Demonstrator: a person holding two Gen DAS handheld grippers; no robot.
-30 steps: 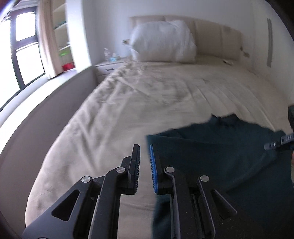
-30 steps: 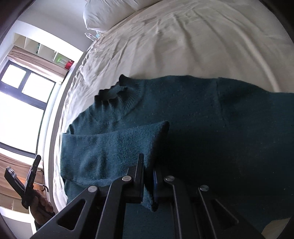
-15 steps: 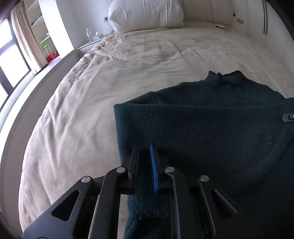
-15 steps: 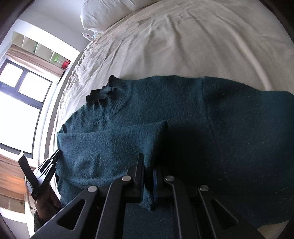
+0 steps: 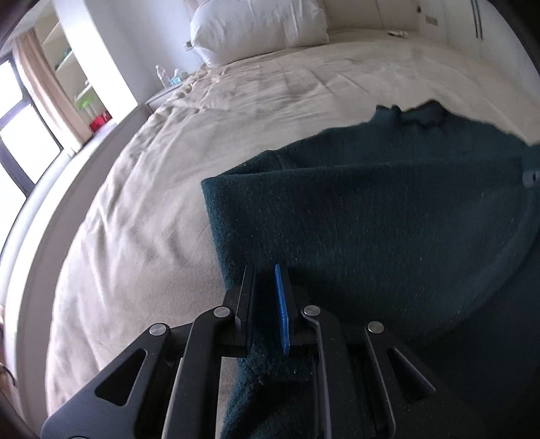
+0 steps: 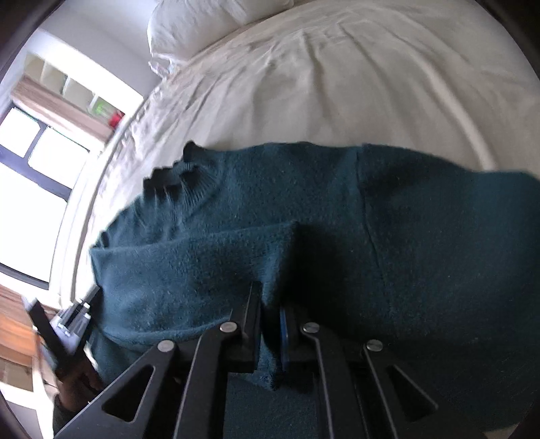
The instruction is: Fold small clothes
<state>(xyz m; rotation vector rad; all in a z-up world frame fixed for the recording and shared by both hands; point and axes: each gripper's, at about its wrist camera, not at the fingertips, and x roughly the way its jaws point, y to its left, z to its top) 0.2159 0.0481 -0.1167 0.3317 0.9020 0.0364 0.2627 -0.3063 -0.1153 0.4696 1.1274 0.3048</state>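
Observation:
A dark teal knitted sweater (image 5: 388, 216) lies on the beige bed sheet (image 5: 141, 209), collar at the far side, with its lower part folded over. My left gripper (image 5: 266, 270) is shut on the left edge of that folded layer. In the right wrist view the same sweater (image 6: 388, 236) shows its collar at upper left. My right gripper (image 6: 270, 297) is shut on the corner of the folded layer and holds it lifted above the sweater's body. The left gripper also shows at the lower left of the right wrist view (image 6: 74, 310).
A white pillow (image 5: 256, 27) lies at the head of the bed. A nightstand with bottles (image 5: 165, 77) stands at the left, with a window and shelves behind. The bed's padded left edge (image 5: 44, 189) runs along the side.
My left gripper came from the bare sheet onto the sweater's folded edge and shut on it. The right gripper stayed shut on its corner and shifted slightly.

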